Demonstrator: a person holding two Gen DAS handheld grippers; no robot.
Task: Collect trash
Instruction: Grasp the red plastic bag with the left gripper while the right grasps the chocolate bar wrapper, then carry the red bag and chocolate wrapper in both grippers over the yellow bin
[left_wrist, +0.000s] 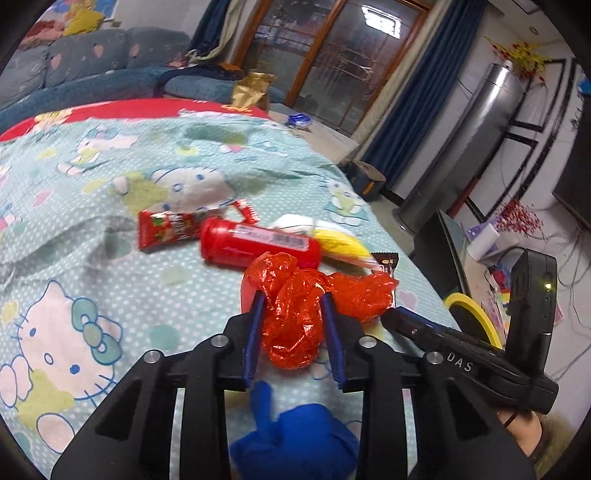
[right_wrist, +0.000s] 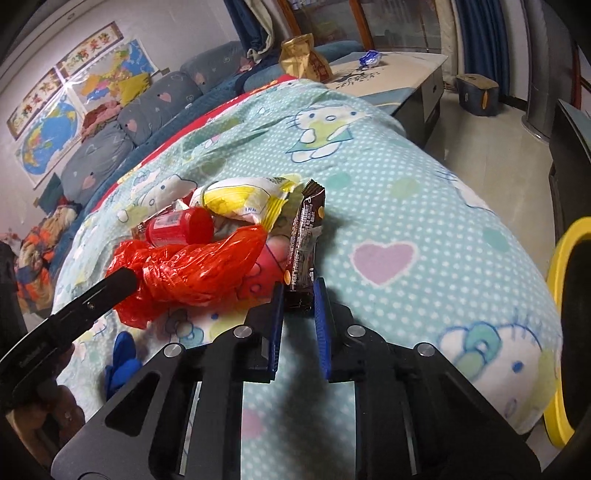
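Trash lies in a heap on the cartoon-cat bedspread. My left gripper is shut on a crumpled red plastic bag, which bulges between its blue pads. Behind the bag lie a red tube, a red snack wrapper and a yellow-and-white packet. In the right wrist view my right gripper is shut on the near end of a dark brown bar wrapper. The red plastic bag lies just to its left, with the left gripper's black finger at it.
A blue crumpled piece lies on the bedspread under my left gripper. A yellow-rimmed bin stands at the bed's right edge. A low table with a gold bag is beyond the bed. A sofa runs along the far side.
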